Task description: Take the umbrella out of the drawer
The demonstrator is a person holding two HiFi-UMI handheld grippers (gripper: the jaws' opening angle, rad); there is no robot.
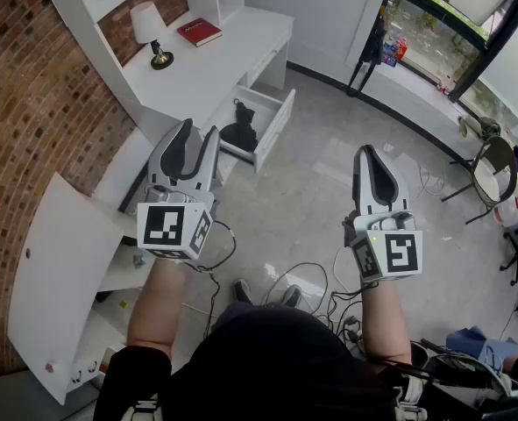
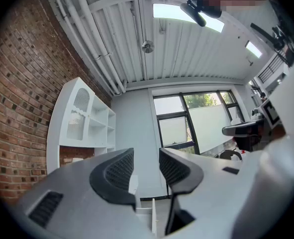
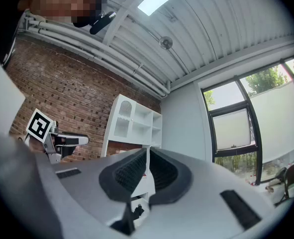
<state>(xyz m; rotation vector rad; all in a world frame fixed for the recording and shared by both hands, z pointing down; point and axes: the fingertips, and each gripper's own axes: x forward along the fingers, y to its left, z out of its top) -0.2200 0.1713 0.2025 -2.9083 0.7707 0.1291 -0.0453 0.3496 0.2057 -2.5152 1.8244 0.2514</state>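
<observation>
The person stands on the grey floor [image 1: 329, 191] facing a white desk [image 1: 215, 64] set against a brick wall [image 1: 31, 95], a gripper raised in each hand; both point roughly level into the room. The left gripper [image 1: 199, 132] has its jaws apart, and in its own view [image 2: 147, 156] there is only open air between the ribbed black pads [image 2: 118, 171]. The right gripper [image 1: 368, 152] has its jaws together; its own view [image 3: 147, 151] shows the pads meeting with nothing between them.

The umbrella [image 1: 239, 132] is black and folded; it lies inside the open drawer [image 1: 274, 123] of the desk, just beyond the tip of the left gripper in the head view, and neither gripper touches it.

Each gripper carries a marker cube, the left one [image 1: 175, 226] and the right one [image 1: 388, 254], printed with black and white square patterns rather than letters. On the desk top stand a small lamp [image 1: 151, 32] with a white shade and a red book [image 1: 199, 32]; whatever is printed on its cover is too small to read. A white cabinet door [image 1: 57, 270] hangs open at the lower left; loose cables [image 1: 315, 283] trail over the floor near the person's feet; a chair [image 1: 491, 160] stands by the window at the right, well apart from the desk.
</observation>
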